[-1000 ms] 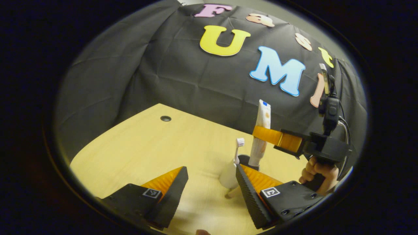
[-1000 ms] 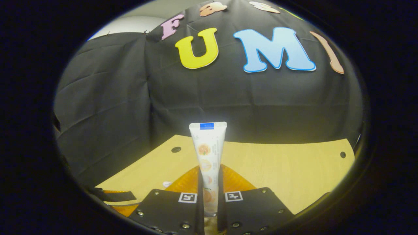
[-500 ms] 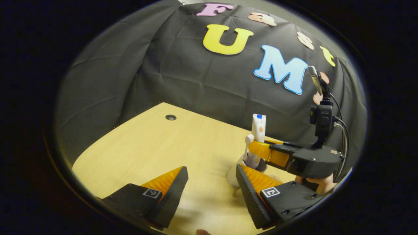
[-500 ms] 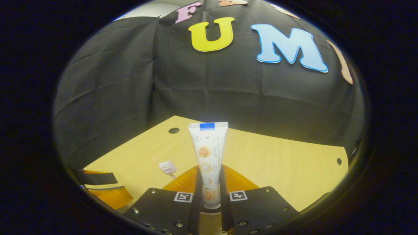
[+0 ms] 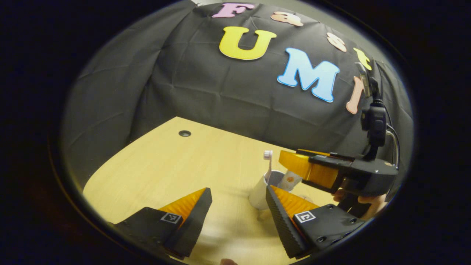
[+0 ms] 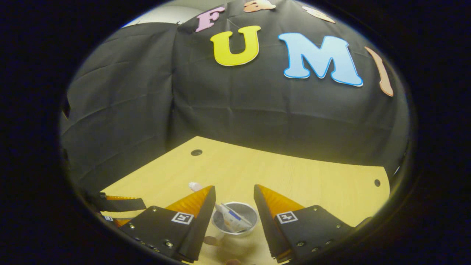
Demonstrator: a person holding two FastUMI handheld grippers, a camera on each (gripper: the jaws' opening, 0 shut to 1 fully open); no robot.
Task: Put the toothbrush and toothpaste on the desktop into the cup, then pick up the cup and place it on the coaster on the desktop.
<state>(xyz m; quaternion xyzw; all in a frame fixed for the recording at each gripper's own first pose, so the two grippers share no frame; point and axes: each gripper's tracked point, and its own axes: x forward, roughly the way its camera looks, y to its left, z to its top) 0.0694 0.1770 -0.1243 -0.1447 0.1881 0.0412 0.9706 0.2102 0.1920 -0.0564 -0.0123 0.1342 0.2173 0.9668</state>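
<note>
A white cup [image 5: 257,193] stands on the wooden desktop [image 5: 165,165]. A toothbrush [image 5: 268,156] stands in it, head up. The toothpaste tube [image 5: 290,180] leans inside the cup. In the right gripper view I look down into the cup [image 6: 243,204] and see the toothpaste [image 6: 231,220] lying free inside it, with the toothbrush head [image 6: 194,186] at the left. My right gripper [image 6: 234,189] hangs open just above the cup and holds nothing; in the left gripper view it [image 5: 290,163] comes in from the right. My left gripper [image 5: 237,191] is open and empty, left of the cup.
A hand [image 5: 368,200] holds the right gripper at the right edge. The desktop has a small round hole [image 5: 184,133] far back left and another [image 6: 377,182] at the right. The black cloth wall stands behind the desk. A left gripper finger [image 6: 117,204] shows at lower left.
The right gripper lowered the toothpaste into the cup and then opened, letting it go; the tube now rests inside. The left gripper has hardly moved.
</note>
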